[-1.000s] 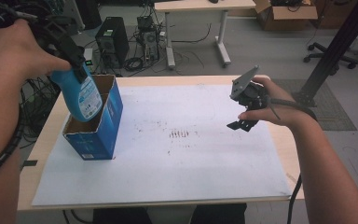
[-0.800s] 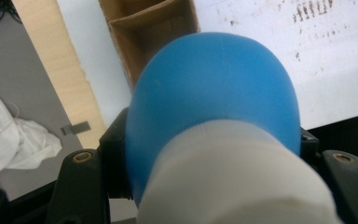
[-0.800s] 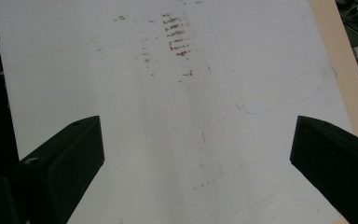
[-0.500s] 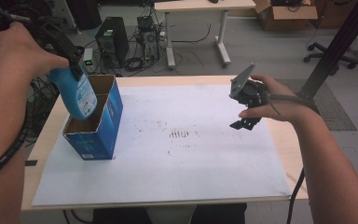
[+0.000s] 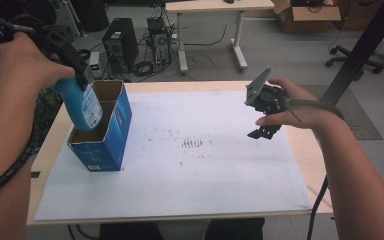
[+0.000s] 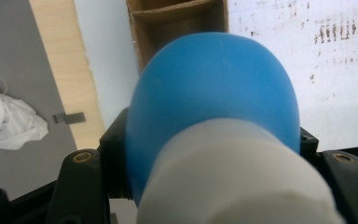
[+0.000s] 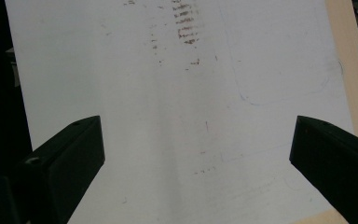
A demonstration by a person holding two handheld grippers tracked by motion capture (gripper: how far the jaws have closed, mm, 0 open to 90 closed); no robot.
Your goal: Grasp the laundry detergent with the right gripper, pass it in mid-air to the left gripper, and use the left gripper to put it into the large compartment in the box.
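Bottle (image 5: pixel 82 105) work sits on my left, so I read the scene from the big things down. My bench (image 5: pixel 215 86) is light wood with a white sheet (image 5: pixel 205 170) spread over most of it, smudged with reddish marks at the middle. On the sheet's left part stands a blue cardboard box (image 5: pixel 111 134), open on top and split by a divider into compartments, which I judge are meant to keep tall items upright. The bottle, blue with a white label and a white cap (image 6: pixel 233 182), hangs tilted over the near compartment, its base just inside the box's rim. My left gripper (image 5: pixel 77 62) has its jaws clenched on the bottle's neck just under the cap; holding it high leaves the body free to slide down between the walls. My right gripper (image 5: pixel 264 131) hovers over the sheet's right side, well apart from the box, jaws spread wide and grasping nothing, likely parked clear of the lowering.
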